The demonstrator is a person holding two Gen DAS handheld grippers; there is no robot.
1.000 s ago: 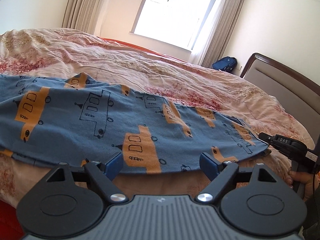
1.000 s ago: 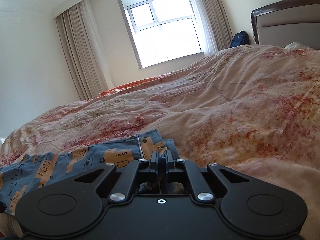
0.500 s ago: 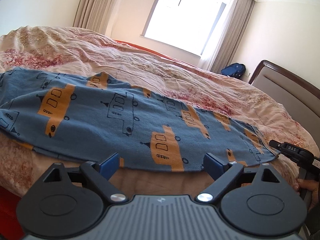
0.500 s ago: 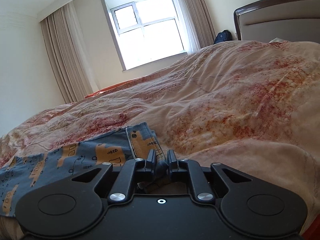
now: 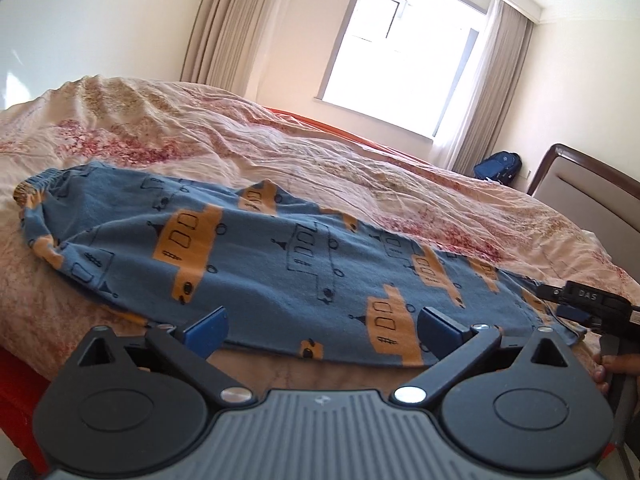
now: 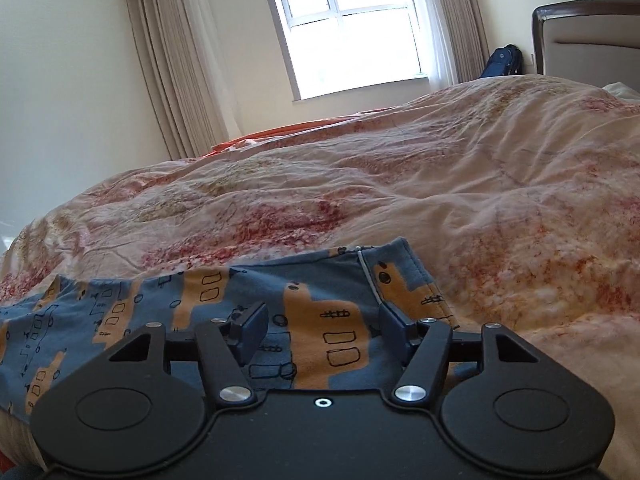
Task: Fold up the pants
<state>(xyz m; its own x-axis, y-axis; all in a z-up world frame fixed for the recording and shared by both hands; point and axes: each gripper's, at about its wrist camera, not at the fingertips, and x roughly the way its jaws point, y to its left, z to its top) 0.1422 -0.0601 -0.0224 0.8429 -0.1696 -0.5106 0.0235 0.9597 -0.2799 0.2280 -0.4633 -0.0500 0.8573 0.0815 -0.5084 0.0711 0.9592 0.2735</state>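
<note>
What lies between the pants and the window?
Only the floral quilt lies between the pants and the window, in both wrist views.

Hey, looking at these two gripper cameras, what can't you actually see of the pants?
- Pants near edge: left wrist view, hidden behind the left hand-held gripper.
- Waistband end: right wrist view, cut off at the left edge.
- Fabric underside: both views, against the bedspread.

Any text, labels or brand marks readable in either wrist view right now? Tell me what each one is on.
"DAS": white letters on top of the right gripper, seen in the left wrist view.
Small emblem on the left gripper body: too small to read.
Pants: bus drawings only, no words.
Backpack: nothing readable.
</note>
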